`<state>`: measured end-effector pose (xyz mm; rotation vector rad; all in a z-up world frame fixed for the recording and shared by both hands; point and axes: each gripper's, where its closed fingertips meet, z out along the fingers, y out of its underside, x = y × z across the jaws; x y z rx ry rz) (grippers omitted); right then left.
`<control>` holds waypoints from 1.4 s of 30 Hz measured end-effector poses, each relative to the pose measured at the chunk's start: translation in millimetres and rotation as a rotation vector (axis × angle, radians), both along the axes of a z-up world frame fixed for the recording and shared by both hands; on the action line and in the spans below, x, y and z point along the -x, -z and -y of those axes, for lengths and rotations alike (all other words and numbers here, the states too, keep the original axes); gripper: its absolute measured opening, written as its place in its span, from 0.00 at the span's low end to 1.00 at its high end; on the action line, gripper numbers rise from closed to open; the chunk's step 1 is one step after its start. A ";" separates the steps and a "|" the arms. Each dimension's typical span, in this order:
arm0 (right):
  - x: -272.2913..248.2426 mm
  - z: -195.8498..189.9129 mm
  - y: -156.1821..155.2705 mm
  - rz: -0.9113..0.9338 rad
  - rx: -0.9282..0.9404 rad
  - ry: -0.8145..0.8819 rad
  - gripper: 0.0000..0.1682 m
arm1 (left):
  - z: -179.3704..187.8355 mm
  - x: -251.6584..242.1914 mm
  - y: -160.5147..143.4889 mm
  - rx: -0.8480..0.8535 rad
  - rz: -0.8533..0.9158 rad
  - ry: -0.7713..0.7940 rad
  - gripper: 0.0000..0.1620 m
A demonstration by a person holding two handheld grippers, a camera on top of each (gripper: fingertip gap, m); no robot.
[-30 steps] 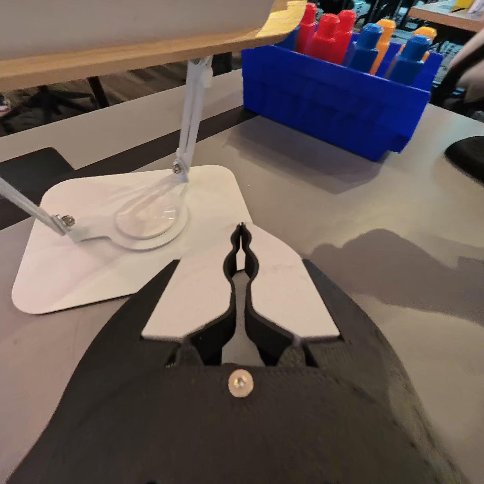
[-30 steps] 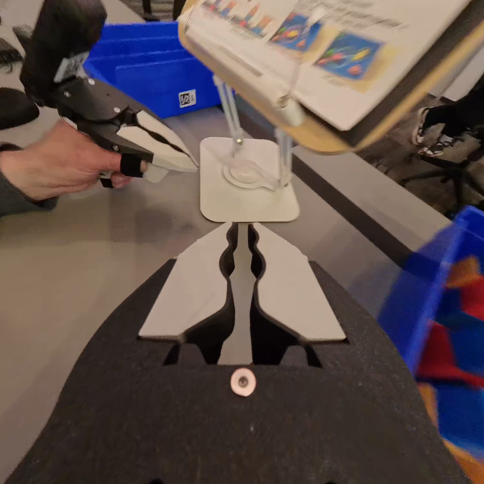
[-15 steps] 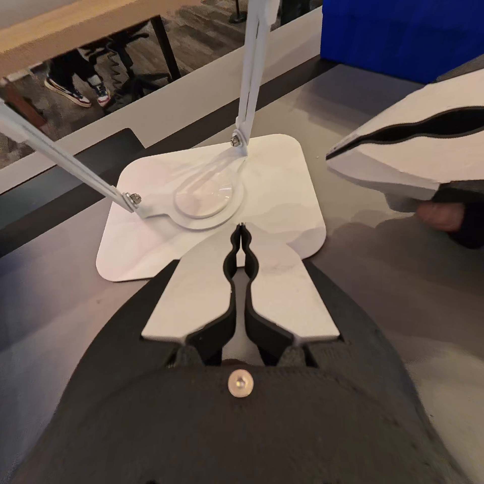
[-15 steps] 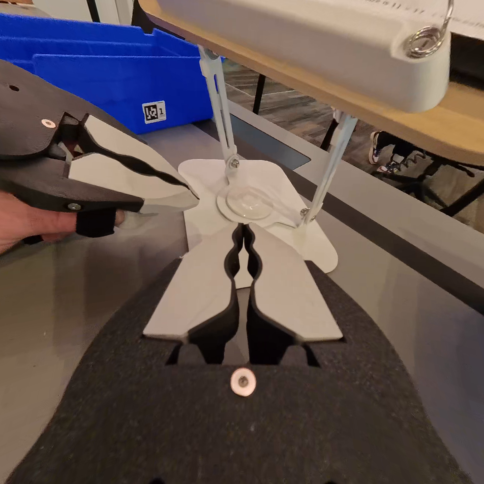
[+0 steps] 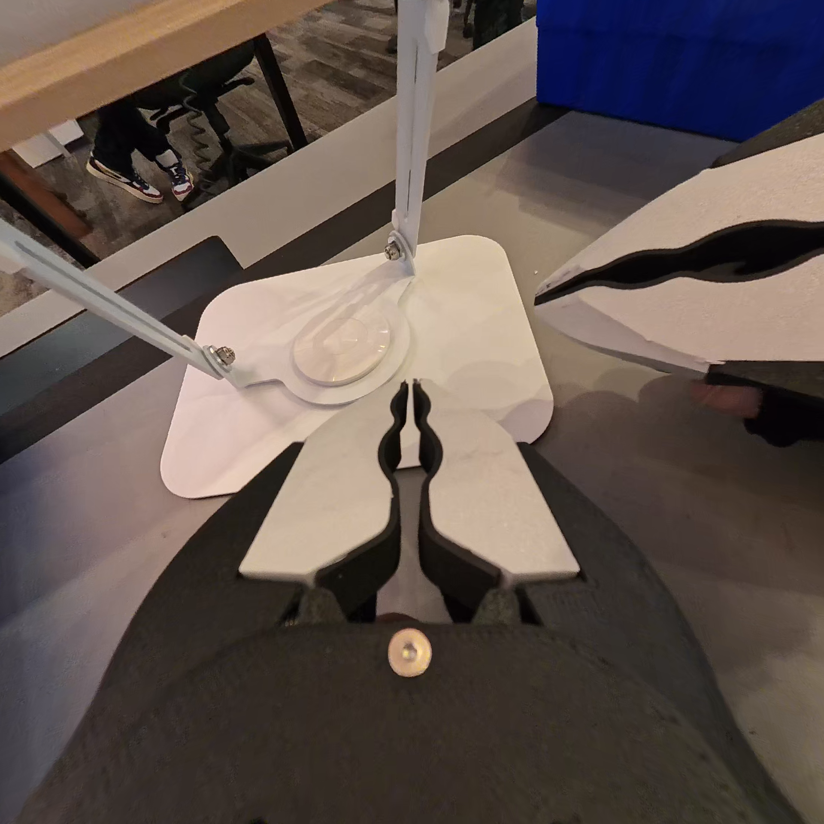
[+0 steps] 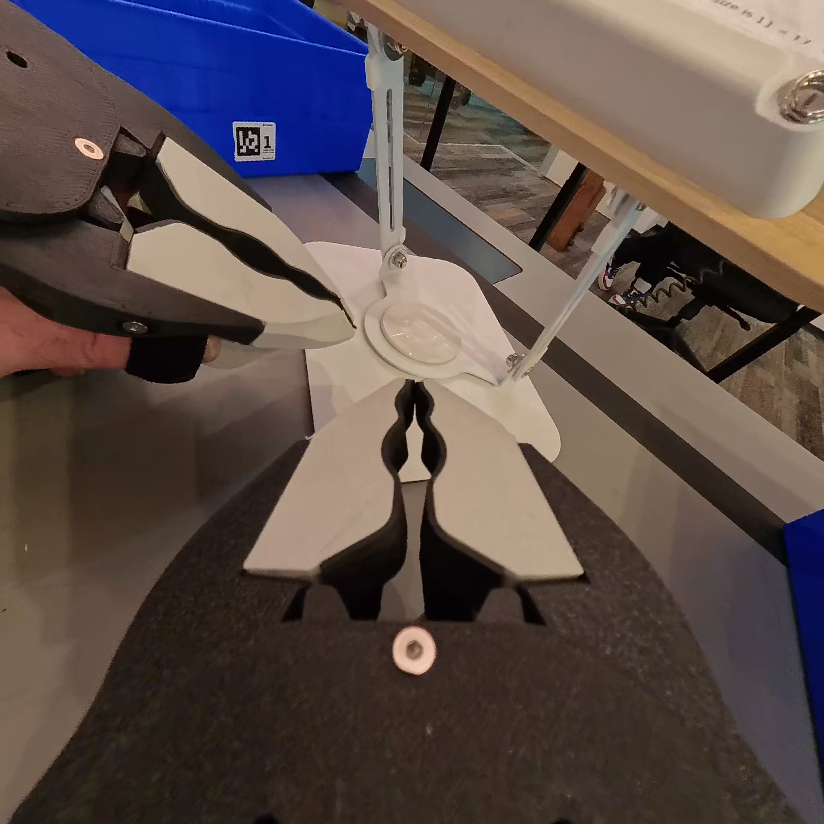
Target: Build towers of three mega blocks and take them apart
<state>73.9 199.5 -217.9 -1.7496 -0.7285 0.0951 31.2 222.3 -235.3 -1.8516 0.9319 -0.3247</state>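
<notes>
No mega blocks show in either view. My left gripper (image 5: 410,384) is shut and empty, its tips over the near edge of a white stand base (image 5: 481,321), just short of the clear round disc (image 5: 343,352). My right gripper (image 6: 414,387) is shut and empty, its tips at the rim of the same disc (image 6: 421,339). Each gripper shows in the other's view, also shut: the right one (image 5: 541,298) comes in from the right, and the left one (image 6: 348,319), held by a hand (image 6: 49,343), comes in from the left.
A blue bin (image 5: 669,58) stands behind the stand; in the right wrist view it (image 6: 214,67) bears a square code sticker. Another blue bin's corner (image 6: 805,624) is at the right edge. White stand legs (image 5: 412,133) carry a wooden board (image 6: 557,116) overhead. The grey table (image 5: 669,557) surrounds the base. Spacing between my two grippers at the tips: around 6 cm. The clear round disc (image 5: 343,352) sits 8 cm or so from the ends of my left fingers. My right wrist view (image 6: 411,330) looks at it from another angle.
Both grippers have moved in toward the stand base and now point at the disc from either side. The right gripper's small gap has closed. The bin of blocks has left the left view.
</notes>
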 end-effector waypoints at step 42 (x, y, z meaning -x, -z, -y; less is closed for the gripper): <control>-217.6 98.1 -85.7 0.103 -0.153 0.418 0.31 | -72.6 224.8 -23.1 -0.015 0.099 -0.481 0.07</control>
